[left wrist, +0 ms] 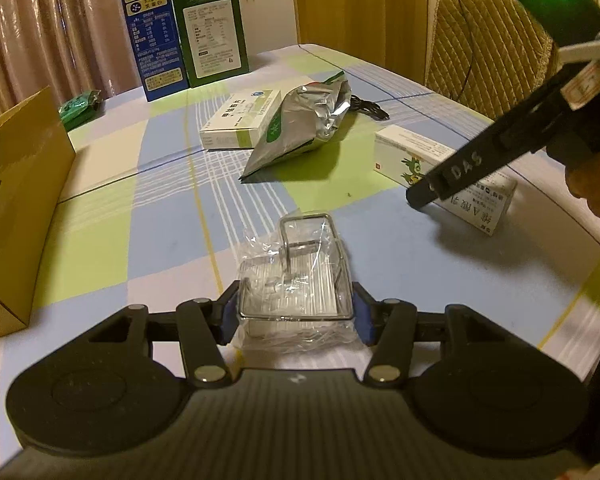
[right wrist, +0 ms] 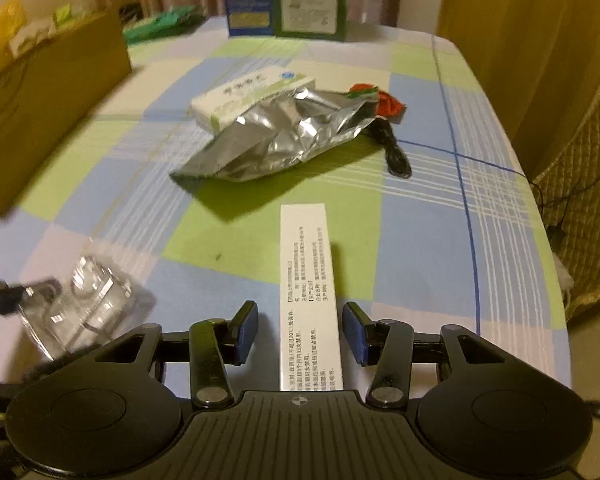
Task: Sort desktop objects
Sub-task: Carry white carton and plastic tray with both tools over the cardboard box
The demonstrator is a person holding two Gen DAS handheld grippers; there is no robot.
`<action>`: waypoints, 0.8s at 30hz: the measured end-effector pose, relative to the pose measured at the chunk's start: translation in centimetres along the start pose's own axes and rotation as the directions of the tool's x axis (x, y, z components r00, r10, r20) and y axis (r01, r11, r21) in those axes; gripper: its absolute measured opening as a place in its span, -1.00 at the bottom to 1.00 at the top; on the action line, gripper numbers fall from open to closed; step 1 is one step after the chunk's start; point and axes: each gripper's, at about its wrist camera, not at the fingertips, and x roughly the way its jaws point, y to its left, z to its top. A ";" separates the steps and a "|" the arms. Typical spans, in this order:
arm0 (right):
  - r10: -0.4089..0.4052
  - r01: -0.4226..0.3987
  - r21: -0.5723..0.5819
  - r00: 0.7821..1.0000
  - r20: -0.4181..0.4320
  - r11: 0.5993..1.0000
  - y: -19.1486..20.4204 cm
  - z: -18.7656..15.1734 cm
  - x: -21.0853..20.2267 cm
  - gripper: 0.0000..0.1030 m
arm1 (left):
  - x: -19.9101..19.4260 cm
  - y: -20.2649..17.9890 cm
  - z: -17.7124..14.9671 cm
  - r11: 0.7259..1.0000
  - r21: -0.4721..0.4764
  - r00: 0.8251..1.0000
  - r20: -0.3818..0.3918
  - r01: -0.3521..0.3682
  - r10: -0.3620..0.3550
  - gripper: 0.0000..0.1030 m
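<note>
My left gripper (left wrist: 296, 312) is shut on a clear plastic packet with metal clips (left wrist: 296, 276), held low over the checked tablecloth; the packet also shows at the left of the right wrist view (right wrist: 84, 304). My right gripper (right wrist: 300, 332) is open, its blue pads on either side of a long white medicine box (right wrist: 308, 300) without touching it. The same box (left wrist: 452, 172) lies at the right in the left wrist view, under the right gripper's finger. A silver foil pouch (left wrist: 300, 128) leans on another white medicine box (left wrist: 240, 120) mid-table.
A brown cardboard box (left wrist: 16, 216) stands at the left edge. A blue carton (left wrist: 152, 36) and a green carton (left wrist: 212, 32) stand at the back. A green packet (left wrist: 78, 106), a black cable (right wrist: 396, 152) and a red wrapper (right wrist: 384, 102) lie about. A padded chair (left wrist: 488, 48) is at right.
</note>
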 end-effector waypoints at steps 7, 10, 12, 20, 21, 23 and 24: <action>-0.009 0.009 0.064 1.000 0.004 0.998 -0.2 -0.2 -0.9 -0.55 | -0.5 0.4 0.4 0.999 -0.030 1.000 0.001 0.015 -0.015 -0.03; 0.000 -0.003 0.104 1.000 0.026 0.995 0.0 -0.5 -2.5 -0.55 | -1.3 0.4 0.8 0.999 -0.029 1.000 0.018 0.020 -0.019 -0.03; 0.015 -0.022 0.144 0.999 0.049 0.989 0.1 -0.6 -3.9 -0.56 | -2.1 0.4 1.2 0.999 -0.036 0.999 0.031 0.023 -0.022 -0.03; 0.079 -0.111 0.200 0.983 0.163 0.973 2.6 0.9 -9.9 -0.55 | -6.4 2.3 3.3 0.994 -0.104 0.996 0.086 0.026 -0.017 -0.03; 0.089 -0.125 0.197 0.979 0.181 0.972 3.2 1.5 -10.7 -0.56 | -7.1 2.8 3.6 0.994 -0.110 0.996 0.094 0.019 -0.009 -0.03; 0.109 -0.150 0.188 0.971 0.211 0.971 4.4 2.5 -11.8 -0.55 | -8.6 4.2 4.2 0.994 -0.112 0.994 0.111 -0.001 0.014 -0.03; 0.122 -0.165 0.183 0.966 0.227 0.969 5.1 3.1 -12.3 -0.55 | -9.4 4.9 4.5 0.994 -0.113 0.992 0.120 -0.012 0.026 -0.03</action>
